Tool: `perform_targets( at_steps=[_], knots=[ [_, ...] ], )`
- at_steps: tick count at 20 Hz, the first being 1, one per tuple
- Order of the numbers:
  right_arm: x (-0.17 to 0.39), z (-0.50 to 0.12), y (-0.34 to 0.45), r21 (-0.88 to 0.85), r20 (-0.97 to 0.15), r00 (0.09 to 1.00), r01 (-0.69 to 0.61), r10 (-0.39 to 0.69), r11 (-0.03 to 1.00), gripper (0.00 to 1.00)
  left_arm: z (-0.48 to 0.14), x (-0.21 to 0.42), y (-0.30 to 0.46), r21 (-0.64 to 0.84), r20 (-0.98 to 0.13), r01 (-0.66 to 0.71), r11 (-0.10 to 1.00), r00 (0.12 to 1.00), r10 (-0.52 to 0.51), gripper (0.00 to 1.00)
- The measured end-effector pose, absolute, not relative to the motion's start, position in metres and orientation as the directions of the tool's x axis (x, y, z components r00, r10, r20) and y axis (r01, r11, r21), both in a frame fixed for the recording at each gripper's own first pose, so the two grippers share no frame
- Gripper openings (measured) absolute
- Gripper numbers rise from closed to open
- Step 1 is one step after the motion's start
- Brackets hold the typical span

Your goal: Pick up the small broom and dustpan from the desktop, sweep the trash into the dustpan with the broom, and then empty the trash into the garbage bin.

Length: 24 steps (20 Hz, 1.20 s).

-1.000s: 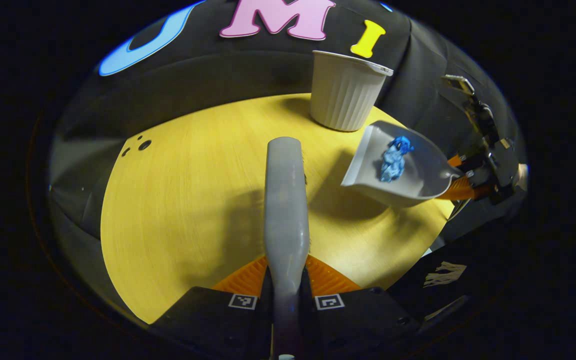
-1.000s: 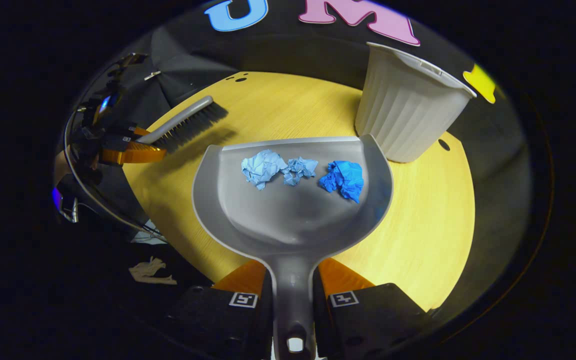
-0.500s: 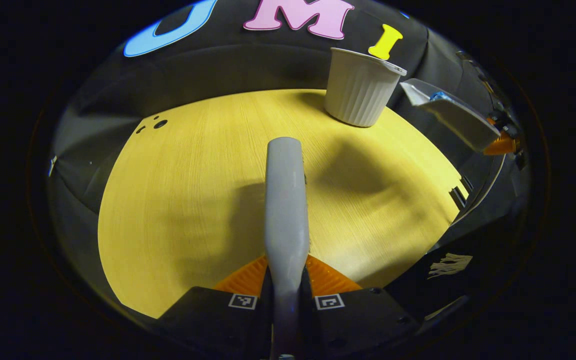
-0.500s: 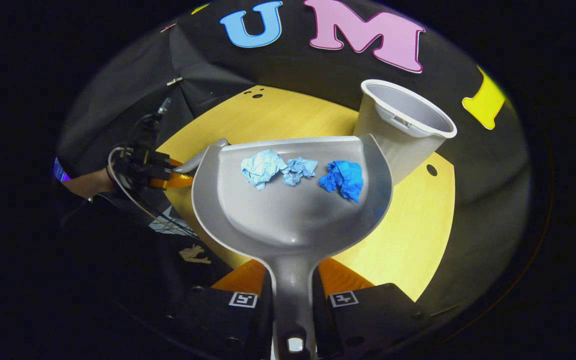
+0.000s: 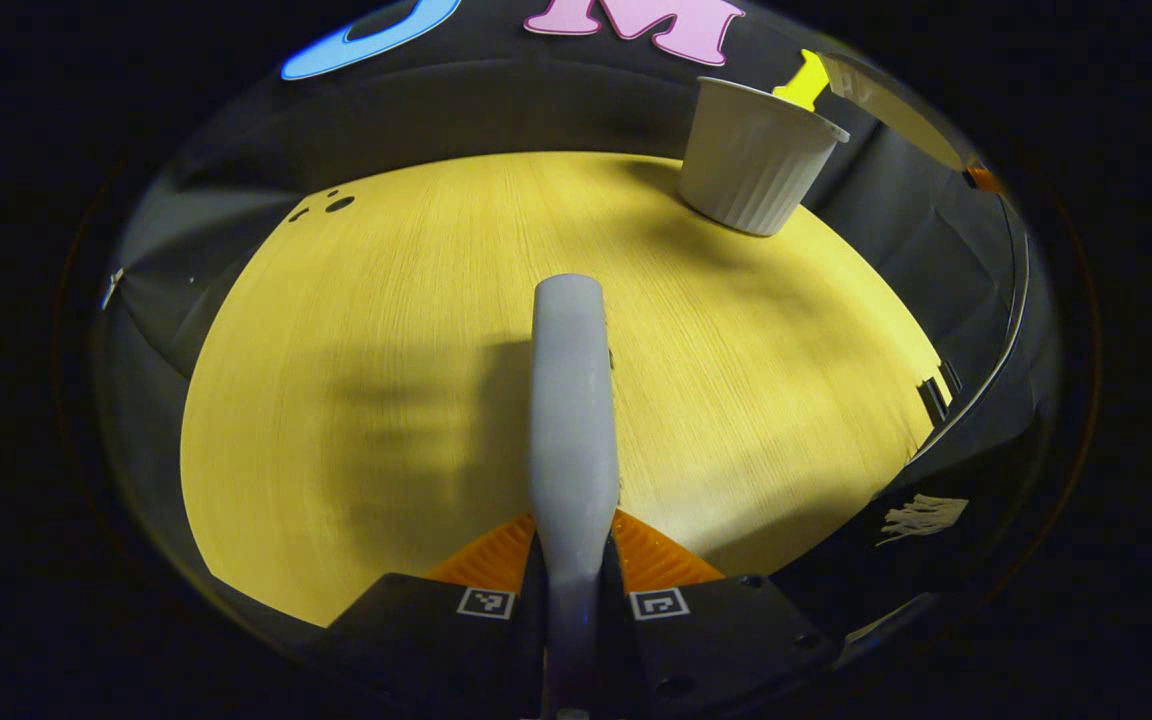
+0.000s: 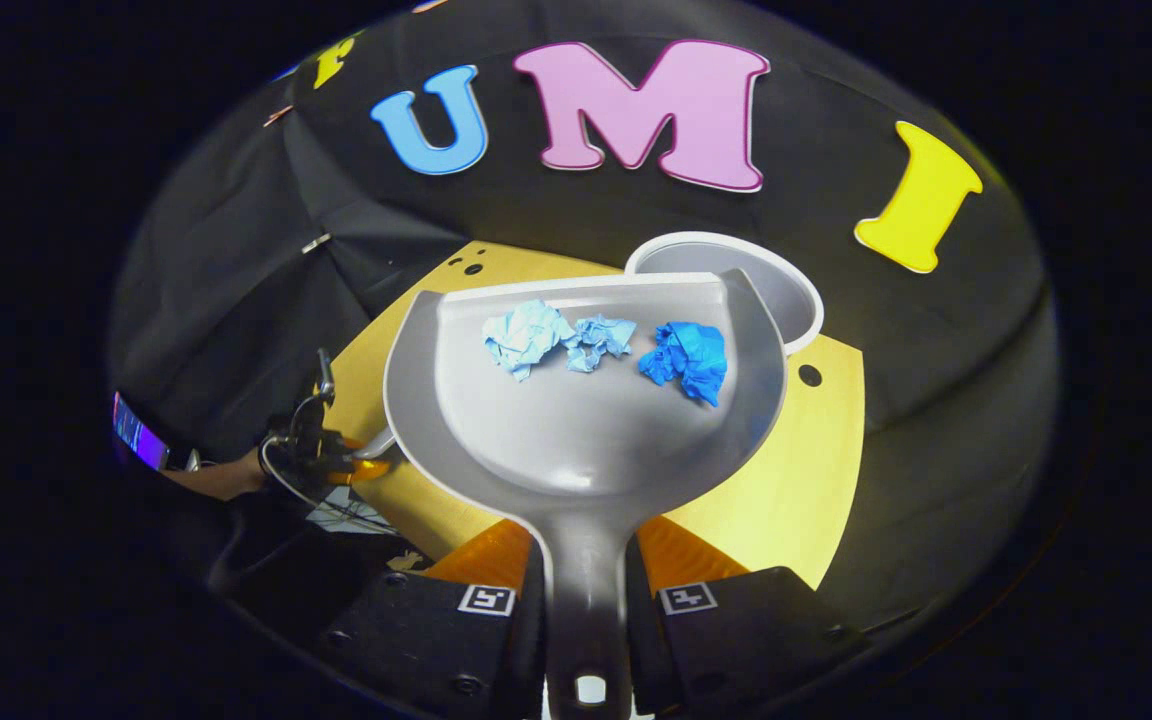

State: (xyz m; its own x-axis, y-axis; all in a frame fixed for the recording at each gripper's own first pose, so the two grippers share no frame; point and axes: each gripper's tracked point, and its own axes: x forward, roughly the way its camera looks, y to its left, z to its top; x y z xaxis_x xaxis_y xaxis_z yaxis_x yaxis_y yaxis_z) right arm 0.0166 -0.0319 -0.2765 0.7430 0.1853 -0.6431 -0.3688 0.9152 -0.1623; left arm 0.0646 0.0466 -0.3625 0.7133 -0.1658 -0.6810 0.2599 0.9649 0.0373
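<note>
Left claw point(image 5: 572, 560) clamped on the smooth grey plastic handle of the broom point(image 5: 568, 400); handle rounded, running straight ahead over the bench point(image 5: 356, 330); bristles hidden under it. Bench round, yellow wood-grain, small dark holes near the far-left edge. Ribbed off-white plastic garbage bin point(image 5: 751, 160), tapered like a cup, upright at the far right of the bench. Grey edge of the dustpan point(image 5: 886, 105) high at the upper right, above and beyond the bin.

Right claw point(image 6: 586, 590) clamped on the stem of the glossy grey dustpan point(image 6: 576, 440), scoop-shaped with raised side walls. Three crumpled paper balls near its front lip: two pale blue point(image 6: 526, 335) point(image 6: 601, 338), one deep blue point(image 6: 686, 358). Front right corner of the pan over the open round mouth of the bin point(image 6: 786, 290), seen from above. Left claw point(image 6: 361, 465) small at lower left with a hand point(image 6: 226, 478) behind it. Black cloth wall all round.

Versus a second ago: dustpan lifted from bench level beside the bin to above its rim, paper unmoved in the pan; broom grip unchanged.
</note>
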Motion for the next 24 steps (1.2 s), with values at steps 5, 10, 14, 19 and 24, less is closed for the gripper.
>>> perform_targets(
  at_steps=[5, 10, 14, 19, 24],
  knots=[
    [0.022, -0.282, -0.026, -0.160, -0.606, 0.786, -0.269, 0.120, 0.950, 0.37, -0.371, 0.058, 0.051, -0.013, -0.678, 0.178, 0.984, 0.721, -0.140, 0.28],
    [0.023, -0.286, -0.020, -0.226, -0.583, 0.812, -0.189, 0.023, 0.955, 0.37, -0.371, 0.054, 0.056, -0.028, -0.684, 0.142, 0.989, 0.719, -0.123, 0.28],
    [0.021, -0.283, -0.018, -0.290, -0.562, 0.827, -0.158, -0.034, 0.944, 0.37, -0.364, 0.055, 0.059, -0.033, -0.680, 0.117, 0.993, 0.725, -0.108, 0.28],
    [0.023, -0.286, -0.019, -0.442, -0.477, 0.868, -0.100, -0.139, 0.892, 0.37, -0.356, 0.055, 0.061, -0.028, -0.681, 0.106, 0.994, 0.726, -0.096, 0.28],
    [0.024, -0.285, -0.034, -0.607, -0.377, 0.894, -0.042, -0.241, 0.794, 0.37, -0.349, 0.055, 0.068, 0.014, -0.679, 0.109, 0.994, 0.730, -0.071, 0.31]
  ],
)
